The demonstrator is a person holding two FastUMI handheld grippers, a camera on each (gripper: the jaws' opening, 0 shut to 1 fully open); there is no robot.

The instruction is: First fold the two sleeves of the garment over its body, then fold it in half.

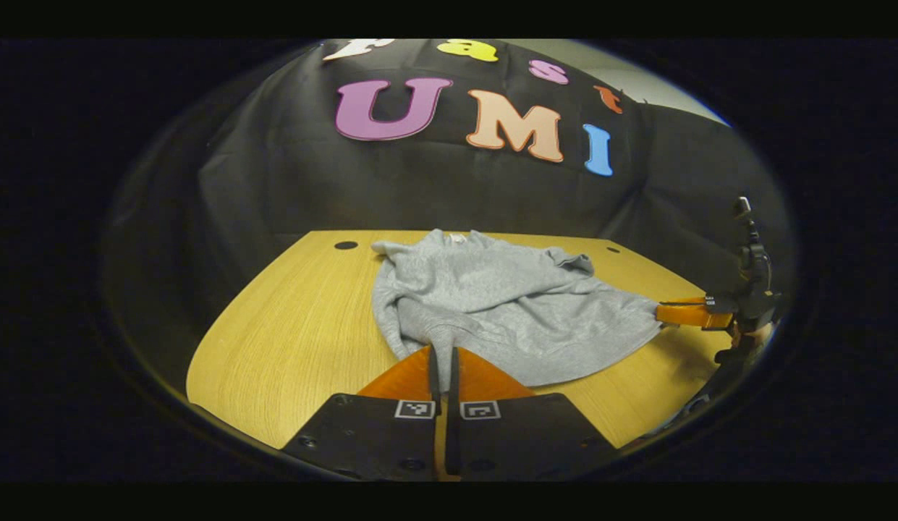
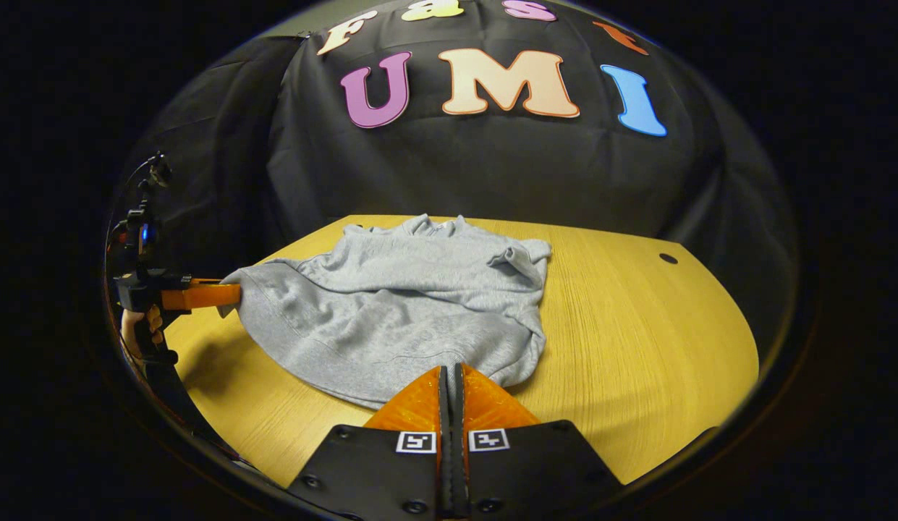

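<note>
A grey sweatshirt (image 1: 506,304) lies crumpled on the wooden table (image 1: 297,340), collar toward the far wall and sleeves bunched over the body. In the left gripper view, my left gripper (image 1: 443,352) is shut on the near hem, which drapes over its tips. My right gripper (image 1: 662,312) pinches the hem's other corner at the far right. In the right gripper view, the sweatshirt (image 2: 398,304) spreads from my right gripper (image 2: 451,370), shut on the hem, to my left gripper (image 2: 231,295), which holds the corner raised slightly off the table (image 2: 637,340).
The black cloth wall stands just behind the table. A small round hole (image 1: 345,245) sits near the far left corner of the tabletop and another hole (image 2: 667,258) near the far right. A hand (image 2: 134,325) grips the left tool's handle.
</note>
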